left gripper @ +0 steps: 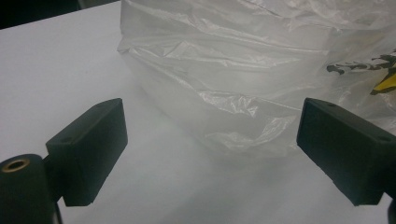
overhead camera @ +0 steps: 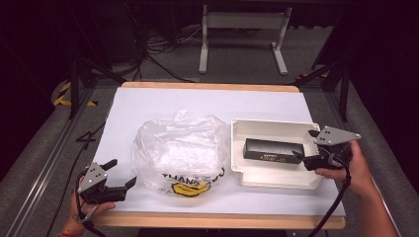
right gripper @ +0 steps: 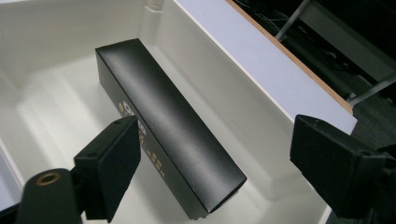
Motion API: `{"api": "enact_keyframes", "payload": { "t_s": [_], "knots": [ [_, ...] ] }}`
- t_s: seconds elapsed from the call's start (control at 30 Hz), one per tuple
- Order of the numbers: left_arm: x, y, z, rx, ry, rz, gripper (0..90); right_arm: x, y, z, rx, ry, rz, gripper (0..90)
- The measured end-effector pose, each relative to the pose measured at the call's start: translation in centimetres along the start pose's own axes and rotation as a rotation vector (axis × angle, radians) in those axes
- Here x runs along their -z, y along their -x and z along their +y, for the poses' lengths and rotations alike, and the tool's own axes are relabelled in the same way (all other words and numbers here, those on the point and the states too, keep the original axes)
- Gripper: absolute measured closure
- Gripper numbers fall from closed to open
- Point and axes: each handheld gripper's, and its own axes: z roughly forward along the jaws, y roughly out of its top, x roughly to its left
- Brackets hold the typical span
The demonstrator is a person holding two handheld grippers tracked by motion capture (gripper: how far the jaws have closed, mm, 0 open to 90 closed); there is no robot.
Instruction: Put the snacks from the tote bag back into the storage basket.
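A long black box (overhead camera: 272, 150) with gold print lies flat inside a white tray (overhead camera: 267, 123) on the right of the table. My right gripper (overhead camera: 305, 144) reaches in from the tray's right side. In the right gripper view the box (right gripper: 163, 107) runs away along the tray floor (right gripper: 56, 32); the gripper (right gripper: 219, 140) is open, its jaws either side of the box's near end with gaps showing. A crumpled clear plastic bag (overhead camera: 178, 148) with black and yellow print sits at centre. My left gripper (overhead camera: 123, 171) rests open at the front left, facing the bag (left gripper: 243, 56), nothing between its jaws (left gripper: 212, 116).
White paper (overhead camera: 197, 98) covers the wooden tabletop. The tray stands close to the table's right edge, with the wooden rim (right gripper: 299, 60) just past it. Beyond the far edge stand a white desk frame (overhead camera: 242, 39) and dark stands on the floor.
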Motion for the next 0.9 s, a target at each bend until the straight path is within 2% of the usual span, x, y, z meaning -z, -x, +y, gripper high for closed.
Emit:
{"api": "enact_keyframes", "payload": {
  "t_s": [0.13,0.47,0.5,0.63,0.9],
  "knots": [
    [0.0,0.0,0.0,-0.001,-0.001,0.000,9.6,0.2,-0.1,-0.5,-0.013,-0.005,-0.040,14.4],
    [0.0,0.0,0.0,0.001,-0.002,-0.003,9.6,0.3,-0.3,-2.3,-0.072,0.007,-0.081,11.3],
    [0.0,0.0,0.0,0.001,-0.004,-0.004,9.6,0.5,-0.3,-2.6,-0.094,0.020,-0.086,10.6],
    [0.0,0.0,0.0,0.002,-0.004,-0.004,9.6,0.9,-0.2,-3.2,-0.131,0.036,-0.101,9.9],
    [0.0,0.0,0.0,0.001,-0.004,-0.005,9.6,1.1,-0.4,-4.5,-0.166,0.046,-0.127,8.6]
  ]
}}
